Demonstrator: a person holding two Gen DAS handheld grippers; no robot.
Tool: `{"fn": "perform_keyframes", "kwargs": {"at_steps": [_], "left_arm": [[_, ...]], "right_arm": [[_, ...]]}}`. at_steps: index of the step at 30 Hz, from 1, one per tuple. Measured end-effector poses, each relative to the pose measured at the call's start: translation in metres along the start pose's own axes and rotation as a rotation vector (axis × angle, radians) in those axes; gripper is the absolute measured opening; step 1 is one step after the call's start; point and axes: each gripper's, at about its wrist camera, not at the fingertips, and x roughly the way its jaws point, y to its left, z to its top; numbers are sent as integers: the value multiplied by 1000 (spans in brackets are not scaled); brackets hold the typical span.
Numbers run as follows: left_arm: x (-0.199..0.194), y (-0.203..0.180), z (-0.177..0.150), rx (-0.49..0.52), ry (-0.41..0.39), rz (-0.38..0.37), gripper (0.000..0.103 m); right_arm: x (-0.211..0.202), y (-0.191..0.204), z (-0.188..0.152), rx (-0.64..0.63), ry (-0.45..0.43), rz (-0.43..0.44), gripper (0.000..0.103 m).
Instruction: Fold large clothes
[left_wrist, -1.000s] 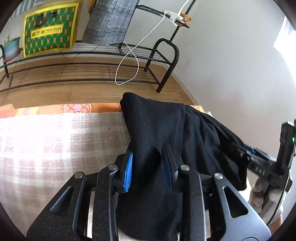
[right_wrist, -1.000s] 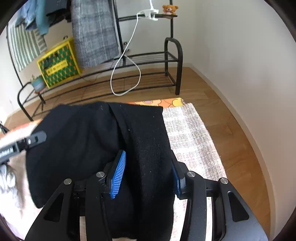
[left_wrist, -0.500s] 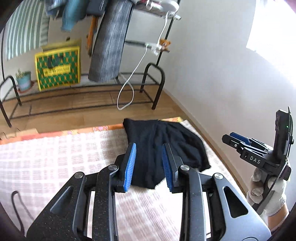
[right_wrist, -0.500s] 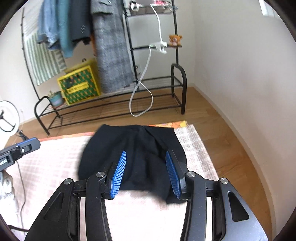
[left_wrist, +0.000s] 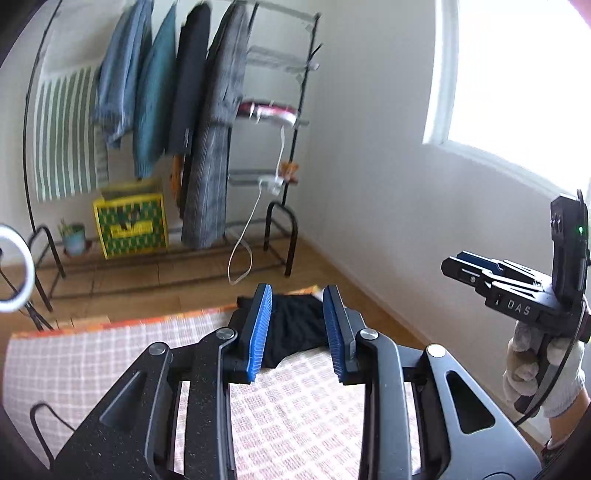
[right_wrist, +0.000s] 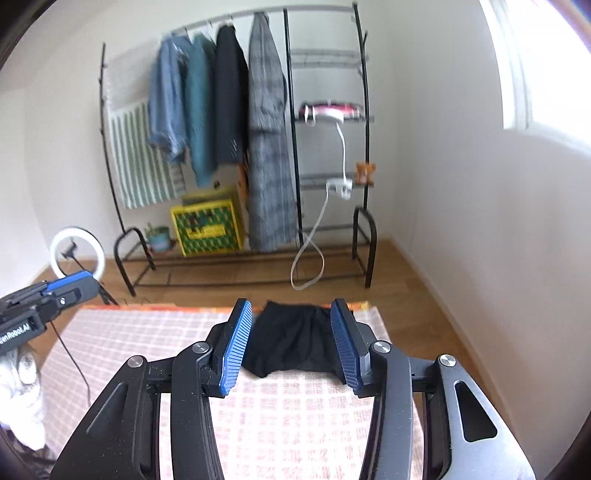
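A black garment (left_wrist: 295, 328) lies folded into a small bundle at the far end of the checked mat (left_wrist: 303, 413), close to the wall. My left gripper (left_wrist: 297, 295) hangs high above the mat, open, with nothing between its blue pads (left_wrist: 258, 332). In the right wrist view the same garment (right_wrist: 291, 343) shows far below my right gripper (right_wrist: 291, 308), which is also open and holds nothing. At the right edge of the left wrist view the right gripper (left_wrist: 465, 264) sits in a gloved hand (left_wrist: 543, 369). The left gripper (right_wrist: 70, 284) shows at the left of the right wrist view.
Behind the mat (right_wrist: 295, 413) stands a black clothes rack (right_wrist: 291, 147) with several hanging garments, a yellow crate (right_wrist: 207, 227) and a plant pot (right_wrist: 159, 236). A white cable (right_wrist: 314, 240) dangles from its shelves. A ring light (right_wrist: 75, 251) stands at the left, a white wall (right_wrist: 480, 221) at the right.
Both grippers were low with the black garment between their jaws. Both have risen and drawn back, and the garment lies on the mat, small and far below.
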Motion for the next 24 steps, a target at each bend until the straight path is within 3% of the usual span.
{"fn": "perform_keyframes", "kwargs": {"at_steps": [7, 12, 18, 24], "left_arm": [[-92, -28, 16, 30, -75, -18, 28], [-141, -39, 14, 35, -105, -24, 28], [-176, -43, -7, 33, -102, -34, 32], [-203, -37, -45, 50, -99, -30, 46]], "right_arm": [[-92, 25, 12, -37, -80, -14, 43], [-130, 39, 6, -52, -97, -13, 43], [-159, 55, -13, -38, -92, -15, 43], [-183, 83, -48, -57, -84, -56, 50]]}}
